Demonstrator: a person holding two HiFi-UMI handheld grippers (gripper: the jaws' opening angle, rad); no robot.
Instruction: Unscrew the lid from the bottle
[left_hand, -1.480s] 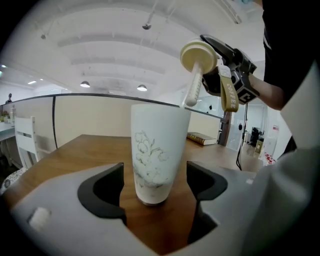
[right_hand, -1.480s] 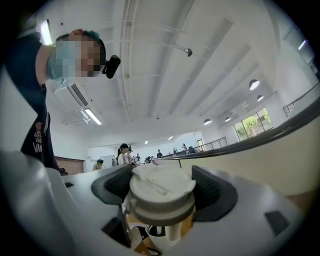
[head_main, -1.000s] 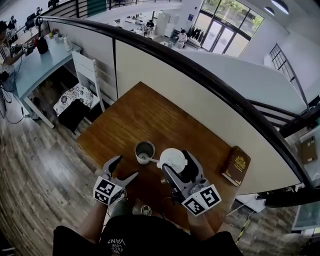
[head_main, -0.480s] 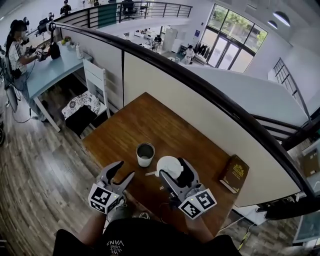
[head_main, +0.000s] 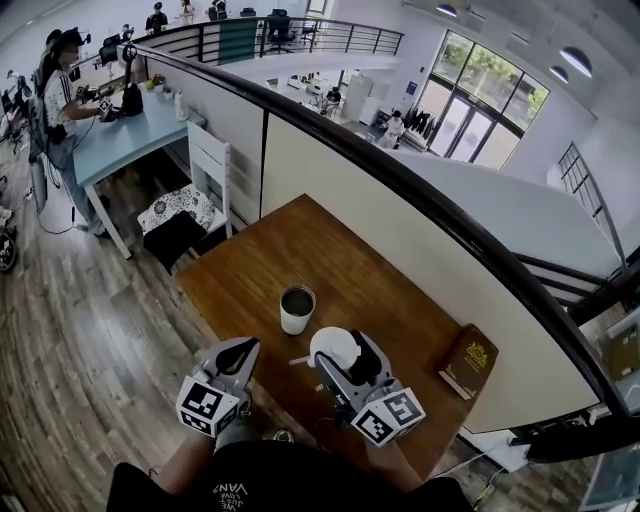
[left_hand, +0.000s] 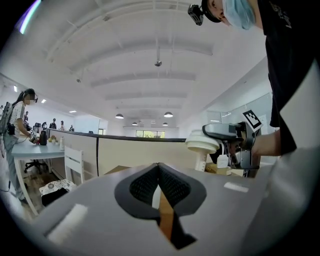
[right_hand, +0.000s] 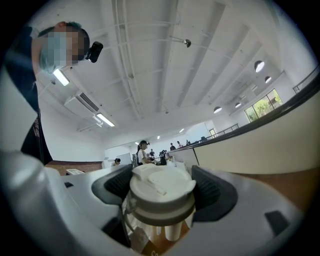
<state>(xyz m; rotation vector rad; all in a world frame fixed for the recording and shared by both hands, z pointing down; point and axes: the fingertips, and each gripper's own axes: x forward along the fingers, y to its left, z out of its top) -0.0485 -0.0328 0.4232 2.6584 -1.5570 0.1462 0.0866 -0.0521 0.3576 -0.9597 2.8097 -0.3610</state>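
Lid (right_hand: 161, 187) sits between the two ribbed pads of the right gripper (head_main: 343, 352), which pinch it from both sides around its rim. It is white and round, with a flip tab on top and short white stems showing underneath. In the left gripper view the lid is held up off the table with a small white tag dangling below it. It is off the bottle.

The left gripper (head_main: 243, 350) is held at the near edge of the table (head_main: 330, 245), to the left of the right one and apart from it. Its jaws are closing right up: the pads meet at their tips, and nothing is caught between them. It touches neither lid nor bottle.

Just beyond the two grippers the bottle (head_main: 296, 309) stands upright on the brown wooden table, its mouth open and its inside dark. It is white outside with a metal rim. The lid is just beside it, to its near right, not touching it.

Farther right, near the table's corner, a brown book (head_main: 470, 360) lies flat. The table's far edge runs along a pale partition (head_main: 400, 250) topped by a dark curved rail.

Left of the table a white chair (head_main: 205, 165) stands on the plank floor. Beyond it is a light blue desk (head_main: 115, 130), where a person (head_main: 60, 95) stands. Far off, behind the partition, are tall windows.
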